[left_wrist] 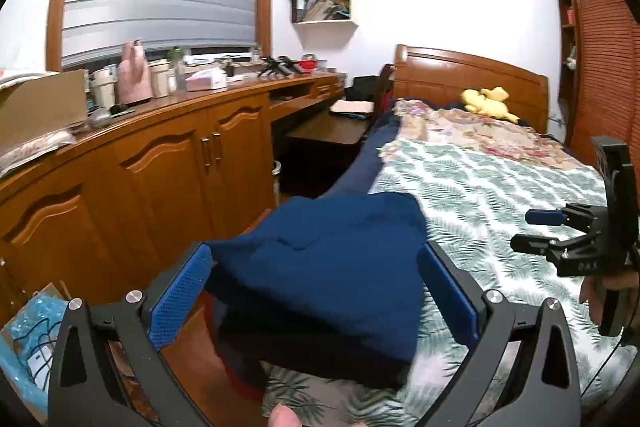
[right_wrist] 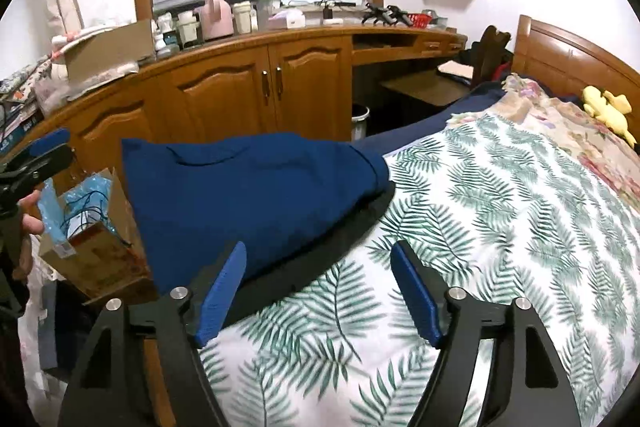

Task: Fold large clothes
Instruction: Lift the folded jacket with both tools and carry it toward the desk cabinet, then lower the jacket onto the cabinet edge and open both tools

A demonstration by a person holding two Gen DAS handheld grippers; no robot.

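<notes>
A folded navy blue garment (left_wrist: 320, 291) (right_wrist: 248, 195) lies at the left edge of the bed, on top of a black cloth layer (right_wrist: 320, 269) (left_wrist: 320, 359). My left gripper (left_wrist: 316, 251) stands wide open just before the garment, its blue pads (left_wrist: 180, 299) apart from the cloth. My right gripper (right_wrist: 320, 247) is open above the leaf-print bedspread (right_wrist: 480, 207), with the garment's edge beside its left finger. Each gripper shows in the other's view: the right one (left_wrist: 548, 231) at far right, the left one (right_wrist: 48, 151) at far left.
Wooden cabinets (left_wrist: 160, 167) with a cluttered top run along the left of the bed. A cardboard box (right_wrist: 92, 239) sits on the floor by the bed's corner. A yellow plush toy (left_wrist: 488, 103) lies near the headboard (left_wrist: 460, 75). A small bin (right_wrist: 360, 119) stands under the desk.
</notes>
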